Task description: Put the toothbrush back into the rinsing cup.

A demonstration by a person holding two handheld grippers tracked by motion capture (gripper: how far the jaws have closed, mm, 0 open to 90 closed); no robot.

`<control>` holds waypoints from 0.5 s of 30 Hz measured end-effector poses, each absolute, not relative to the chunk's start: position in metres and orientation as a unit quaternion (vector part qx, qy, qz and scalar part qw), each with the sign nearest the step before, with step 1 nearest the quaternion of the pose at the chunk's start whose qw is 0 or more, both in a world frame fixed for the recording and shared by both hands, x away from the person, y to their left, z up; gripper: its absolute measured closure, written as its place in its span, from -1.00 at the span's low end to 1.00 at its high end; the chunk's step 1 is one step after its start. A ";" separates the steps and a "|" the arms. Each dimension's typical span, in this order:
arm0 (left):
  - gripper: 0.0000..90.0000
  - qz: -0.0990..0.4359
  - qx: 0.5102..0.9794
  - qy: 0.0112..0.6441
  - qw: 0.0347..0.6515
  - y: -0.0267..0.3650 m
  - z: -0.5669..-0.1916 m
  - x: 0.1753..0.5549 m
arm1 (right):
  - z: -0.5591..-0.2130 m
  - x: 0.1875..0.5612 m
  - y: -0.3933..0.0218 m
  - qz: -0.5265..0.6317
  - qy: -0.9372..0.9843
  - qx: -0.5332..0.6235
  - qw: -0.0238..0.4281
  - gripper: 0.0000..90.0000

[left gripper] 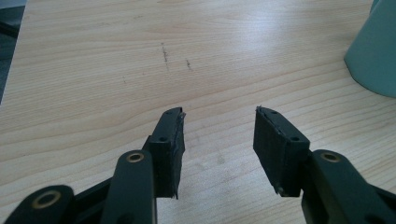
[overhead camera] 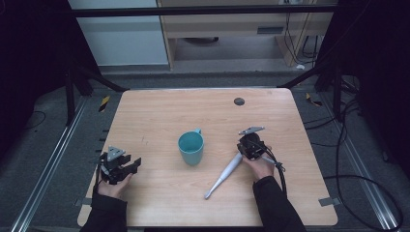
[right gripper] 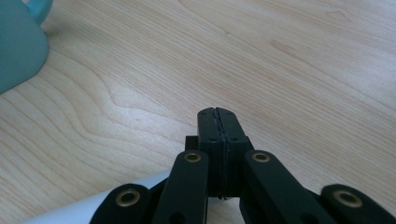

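Pale wood grain runs across the counter [overhead camera: 159, 106], with dark floor and trailing cables around it. On it, a white stick-shaped utensil [overhead camera: 223, 176] lies slanted, its upper end just beside the right tool [overhead camera: 250, 147], and a teal cup [overhead camera: 191, 148] stands upright to its left, near the counter's middle. In the right gripper view the right tool [right gripper: 218, 114] is clenched on nothing, jaws pressed flat together above the white handle [right gripper: 93, 205]. The left tool [left gripper: 218, 116] is released, its 2 jaws spread over bare wood, the cup [left gripper: 373, 56] off to one side.

Risks, as I judge them: clenched jaws can only nudge the utensil, so it may roll or skid away. A hurried reach beside the cup could tip it.
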State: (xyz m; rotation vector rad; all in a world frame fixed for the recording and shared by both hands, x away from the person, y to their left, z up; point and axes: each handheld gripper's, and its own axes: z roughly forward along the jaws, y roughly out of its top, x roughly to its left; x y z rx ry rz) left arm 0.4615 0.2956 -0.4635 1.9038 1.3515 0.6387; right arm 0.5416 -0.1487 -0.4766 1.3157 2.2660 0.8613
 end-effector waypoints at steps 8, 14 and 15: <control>0.17 0.246 0.737 0.522 0.352 0.295 -0.464 0.461 | -0.474 0.538 -0.155 0.299 0.807 0.471 0.193 1.00; 0.17 0.246 0.738 0.521 0.351 0.295 -0.464 0.461 | -0.474 0.535 -0.160 0.296 0.807 0.473 0.195 1.00; 0.17 0.246 0.738 0.521 0.351 0.295 -0.464 0.461 | -0.474 0.534 -0.161 0.298 0.805 0.474 0.196 1.00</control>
